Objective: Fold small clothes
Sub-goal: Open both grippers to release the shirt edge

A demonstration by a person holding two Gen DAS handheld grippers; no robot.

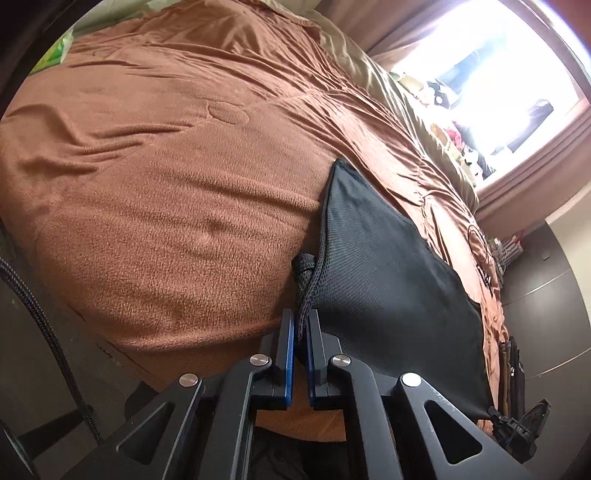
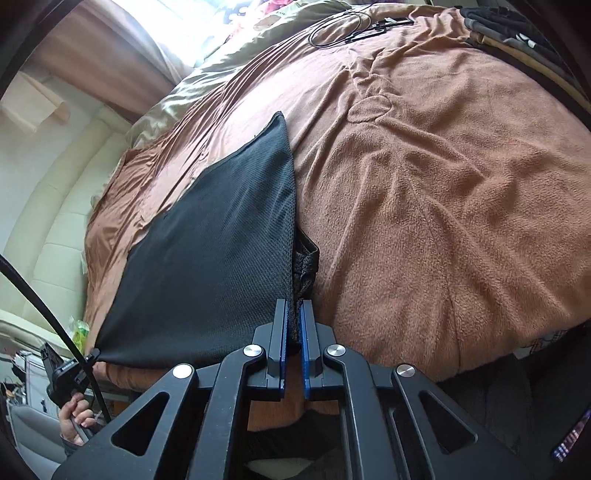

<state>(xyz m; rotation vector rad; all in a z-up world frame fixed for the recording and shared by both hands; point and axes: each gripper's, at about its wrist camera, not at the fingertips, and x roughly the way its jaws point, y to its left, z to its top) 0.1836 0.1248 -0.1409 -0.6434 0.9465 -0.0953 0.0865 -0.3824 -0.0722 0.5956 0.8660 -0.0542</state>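
Both tools [image 1: 301, 328] [image 2: 294, 321] tight on black mesh garment [image 1: 388, 266].

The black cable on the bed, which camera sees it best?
The right wrist view. Only there does the thin black cable show, looped on the brown fleece blanket at the far end of the bed. The left wrist view does not show that cable.

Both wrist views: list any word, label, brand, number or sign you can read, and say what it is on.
None can be read.
Dark marks on the brown blanket at its far edge, left wrist view: too distorted to read.
Small pale print on the left gripper body, right wrist view: too small and blurred.
Black mesh garment, held by the right gripper: no print visible.
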